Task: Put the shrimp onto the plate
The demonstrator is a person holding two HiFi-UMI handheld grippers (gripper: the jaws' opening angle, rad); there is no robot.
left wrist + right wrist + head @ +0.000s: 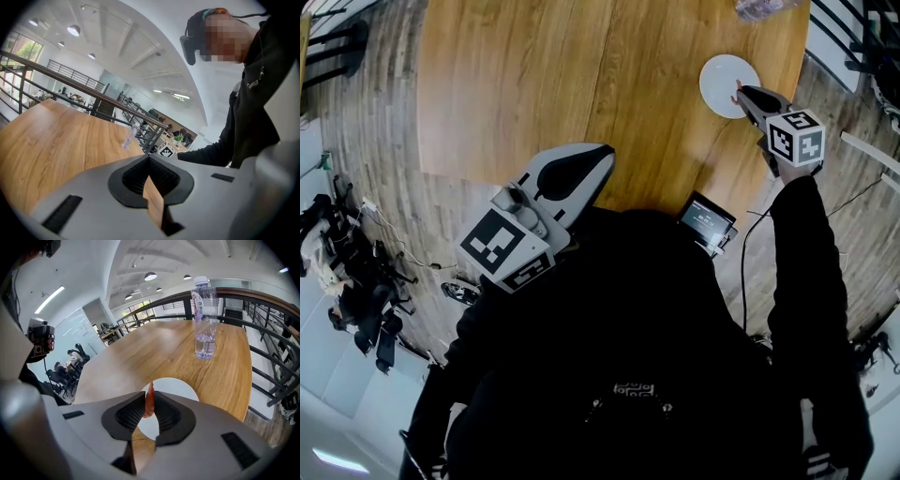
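Shrimp (149, 401) was pinched between the ribbed pads of the right gripper (748, 97), jaws closed to a narrow gap on it, thin end poking out past the tips. It hung just over the near edge of the white plate (180, 386), apparently not touching it yet. The plate sat on the wooden table (154, 348), fairly close to the table's edge, with a water bottle (205, 319) farther back by the railing.

The left gripper (149, 161) had its jaws together with nothing in them. It was parked near the person's body, well apart from the plate.

For the drop, the holder would probably do best to carry the shrimp a bit farther in, toward the plate's middle. Let go that near the rim and it could roll or flop off onto the wood. Going low before letting go would help too. So would opening slowly, since a piece that light might cling to one pad. Backing straight out afterwards should keep the jaws from nudging a plate that close to the edge.

Writing-wise, not much luck. The bottle's label had red lettering, too small and curved to read. A little screen (706, 222) by the table showed pale text, unreadable. The white logo (635, 389) on the dark top couldn't be made out either.
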